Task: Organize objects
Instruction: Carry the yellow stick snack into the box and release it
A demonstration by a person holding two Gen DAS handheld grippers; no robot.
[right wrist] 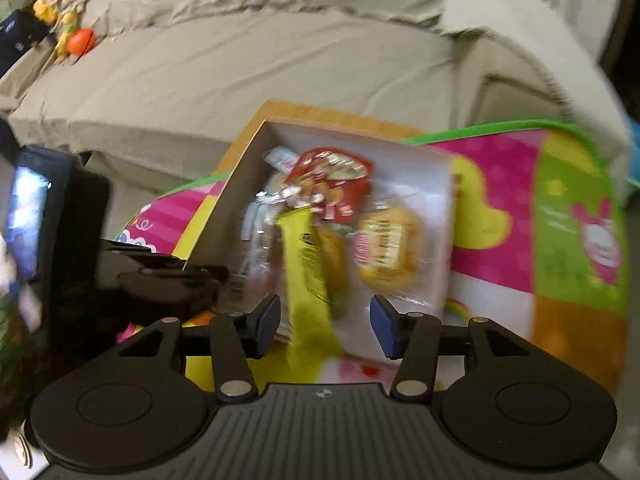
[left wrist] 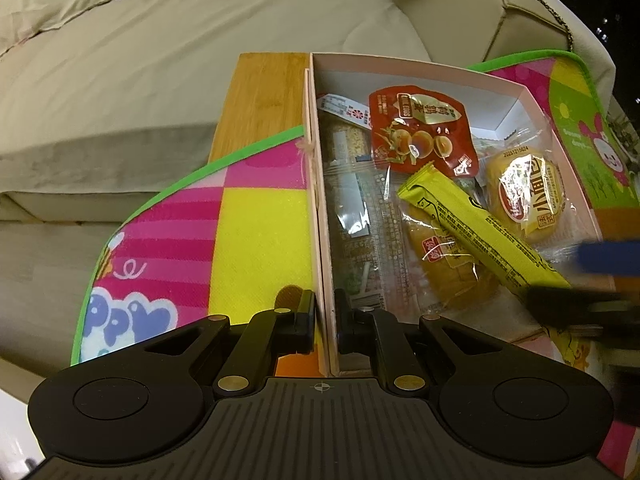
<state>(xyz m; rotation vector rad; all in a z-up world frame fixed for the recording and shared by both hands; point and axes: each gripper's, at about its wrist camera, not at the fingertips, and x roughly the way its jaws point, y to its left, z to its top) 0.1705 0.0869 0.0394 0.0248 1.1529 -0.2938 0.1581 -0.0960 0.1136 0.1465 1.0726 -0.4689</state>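
A pale pink box (left wrist: 320, 200) sits on a colourful mat and holds several snack packets: a red packet (left wrist: 420, 132), a long yellow bar (left wrist: 476, 232), a round cake (left wrist: 528, 196) and clear-wrapped snacks. My left gripper (left wrist: 324, 320) is shut on the box's left wall near its front corner. My right gripper (right wrist: 324, 324) is open above the box's near end (right wrist: 444, 280), with the yellow bar (right wrist: 308, 264) lying between its fingers, untouched. In the left wrist view the right gripper's fingers (left wrist: 608, 258) show blurred at the right edge.
The colourful play mat (left wrist: 260, 232) covers a bamboo table (left wrist: 264, 96). A beige sofa (left wrist: 140, 60) stands behind it, with toys and an orange ball (right wrist: 82, 40) at its far left. A lit screen (right wrist: 28, 212) stands at the left in the right wrist view.
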